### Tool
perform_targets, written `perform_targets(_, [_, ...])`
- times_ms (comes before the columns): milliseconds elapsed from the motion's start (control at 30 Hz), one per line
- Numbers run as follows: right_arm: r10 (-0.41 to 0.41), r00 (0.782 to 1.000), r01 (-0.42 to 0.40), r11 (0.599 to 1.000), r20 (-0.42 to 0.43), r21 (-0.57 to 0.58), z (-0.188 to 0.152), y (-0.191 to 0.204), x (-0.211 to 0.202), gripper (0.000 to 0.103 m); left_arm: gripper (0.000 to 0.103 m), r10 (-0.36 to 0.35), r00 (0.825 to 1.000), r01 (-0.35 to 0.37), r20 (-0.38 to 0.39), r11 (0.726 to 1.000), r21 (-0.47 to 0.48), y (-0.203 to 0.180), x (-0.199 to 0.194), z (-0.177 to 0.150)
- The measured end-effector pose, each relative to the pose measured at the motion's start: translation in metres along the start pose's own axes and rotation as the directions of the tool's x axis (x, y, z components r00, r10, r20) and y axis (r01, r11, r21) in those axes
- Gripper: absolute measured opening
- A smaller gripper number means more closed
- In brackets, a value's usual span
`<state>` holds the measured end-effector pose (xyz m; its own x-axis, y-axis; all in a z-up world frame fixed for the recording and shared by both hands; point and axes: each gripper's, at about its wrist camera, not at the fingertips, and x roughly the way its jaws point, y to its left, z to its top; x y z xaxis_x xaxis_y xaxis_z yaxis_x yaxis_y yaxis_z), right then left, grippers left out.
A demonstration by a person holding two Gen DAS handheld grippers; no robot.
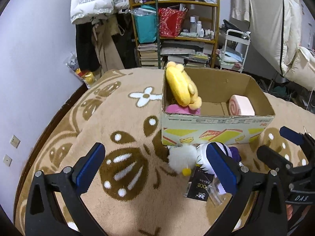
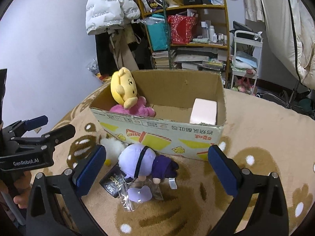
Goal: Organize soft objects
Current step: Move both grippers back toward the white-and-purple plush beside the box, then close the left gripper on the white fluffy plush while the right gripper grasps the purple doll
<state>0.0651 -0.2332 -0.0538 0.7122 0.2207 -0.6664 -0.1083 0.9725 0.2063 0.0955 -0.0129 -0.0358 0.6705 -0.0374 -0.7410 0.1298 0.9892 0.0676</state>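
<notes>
Box [image 2: 157, 129] on rug [image 2: 256, 137]; bear plush [image 2: 123, 87] in its left end, roll cushion [image 2: 203, 111] right end; doll [image 2: 137, 163] in front.

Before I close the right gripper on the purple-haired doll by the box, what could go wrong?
1. The purple-haired doll lies partly on a black packet and a clear plastic bag; the open right gripper may drag those along.
2. The white fluffy toy sits close beside the doll and could get pinched too.
3. In the cardboard box, the yellow plush leans high against the wall and may topple if bumped.
</notes>
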Motion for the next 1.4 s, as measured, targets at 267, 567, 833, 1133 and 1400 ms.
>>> perform_targets(267, [-0.005,0.998,0.003,0.999,-0.059,-0.039,-0.001,0.006,0.034,0.103,0.102,-0.006,0.998,0.007,-0.058,1.0,0.007,-0.004,0.032,0.006])
perform_targets(567, [0.008,0.993,-0.014,0.999,-0.118,-0.045,-0.003,0.006,0.065,0.103,0.102,-0.039,0.987,0.038,-0.154,0.999,-0.009,-0.006,0.068,0.006])
perform_targets(833, [0.022,0.986,-0.031,0.998,-0.165,-0.055,-0.012,0.007,0.081,0.103,0.102,-0.049,0.972,0.051,-0.23,0.999,0.001,-0.01,0.092,0.002])
perform_targets(1133, [0.028,0.978,-0.044,0.997,-0.208,-0.07,-0.02,0.012,0.095,0.103,0.102,-0.098,0.948,0.1,-0.302,0.995,-0.009,-0.015,0.109,0.0])
perform_targets(1400, [0.046,0.971,-0.061,0.997,-0.233,-0.057,-0.024,0.011,0.102,0.103,0.1,-0.092,0.932,0.102,-0.352,0.995,0.008,-0.02,0.124,-0.006])
